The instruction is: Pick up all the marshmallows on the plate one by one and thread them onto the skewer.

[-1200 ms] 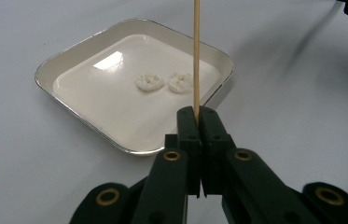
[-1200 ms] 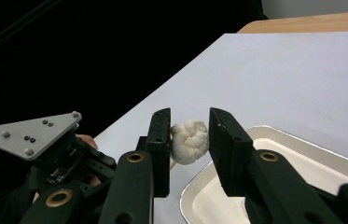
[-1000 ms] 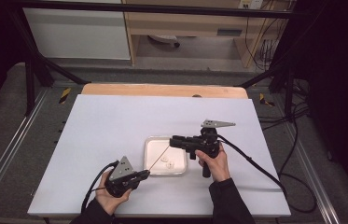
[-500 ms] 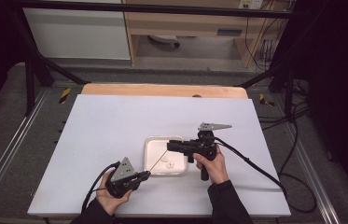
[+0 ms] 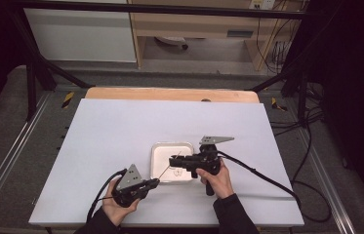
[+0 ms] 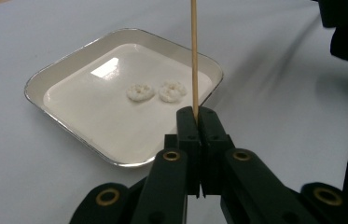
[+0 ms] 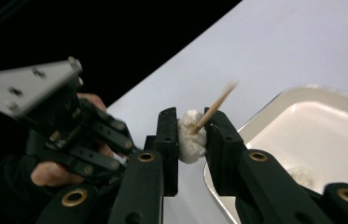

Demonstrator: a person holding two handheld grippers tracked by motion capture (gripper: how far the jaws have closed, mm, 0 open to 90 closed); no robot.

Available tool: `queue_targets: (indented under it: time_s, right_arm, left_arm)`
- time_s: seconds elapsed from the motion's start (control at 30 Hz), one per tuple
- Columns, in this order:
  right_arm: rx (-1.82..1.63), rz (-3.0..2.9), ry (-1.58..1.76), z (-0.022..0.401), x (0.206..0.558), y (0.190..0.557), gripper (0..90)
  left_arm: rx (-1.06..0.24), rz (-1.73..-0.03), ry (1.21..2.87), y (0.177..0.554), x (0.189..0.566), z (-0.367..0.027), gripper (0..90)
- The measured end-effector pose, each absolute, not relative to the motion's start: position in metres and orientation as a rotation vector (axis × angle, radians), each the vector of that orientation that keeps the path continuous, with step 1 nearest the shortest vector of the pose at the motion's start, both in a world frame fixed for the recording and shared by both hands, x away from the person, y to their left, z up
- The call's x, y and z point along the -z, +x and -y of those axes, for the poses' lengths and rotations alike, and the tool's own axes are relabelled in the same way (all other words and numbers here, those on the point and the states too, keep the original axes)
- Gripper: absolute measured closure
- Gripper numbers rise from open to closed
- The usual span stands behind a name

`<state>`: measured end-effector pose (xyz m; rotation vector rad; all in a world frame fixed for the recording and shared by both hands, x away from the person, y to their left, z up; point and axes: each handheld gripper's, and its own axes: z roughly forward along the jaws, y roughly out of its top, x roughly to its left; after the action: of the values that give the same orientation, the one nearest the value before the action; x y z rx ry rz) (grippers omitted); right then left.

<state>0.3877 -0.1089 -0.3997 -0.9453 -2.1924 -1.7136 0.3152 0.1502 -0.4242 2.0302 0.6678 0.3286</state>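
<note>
Left tongs (image 5: 156, 182) sit just off the near left corner of the white tray (image 5: 157, 151), their jaws pinched tight on the butt of a thin wooden skewer (image 6: 193, 51). In the left gripper view the skewer rises straight up from between the closed jaws; in the high view it slants from them over the tray's near left part towards the right tongs. The person's left hand (image 5: 116, 207) holds this gripper low over the white desk (image 5: 101, 131), nearer the person than the tray.

On the tray, which lies flat on the desk, two small pale, ring-shaped puffed pieces (image 6: 140, 91) lie side by side, close together but not clearly touching, near its middle.

Right tongs (image 5: 171, 161) hover over the right half of the tray, pointing towards its left side, with the right hand (image 5: 217, 178) just beyond the tray's right edge. Their jaws have just been closing and now press from both sides on a white puffed lump (image 7: 190, 136). The skewer's tip runs into that lump, its far end blurred in the right gripper view. A black cable (image 5: 267, 178) trails from this gripper across the desk, away from the tray to the right.
</note>
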Motion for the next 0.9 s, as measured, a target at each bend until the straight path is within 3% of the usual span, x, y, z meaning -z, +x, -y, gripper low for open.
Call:
queue_targets:
  time_s: [0.57, 0.9]
  right_arm:
    - [1.667, 2.260, -0.952, 0.093, 0.420, 0.377, 72.6]
    - [1.738, 2.409, -0.991, 0.108, 0.402, 0.374, 37.4]
  left_arm:
    - [-0.303, -0.717, 2.031, 0.319, 0.431, -0.144, 88.7]
    - [-0.306, -0.751, 2.006, 0.321, 0.428, -0.155, 88.6]
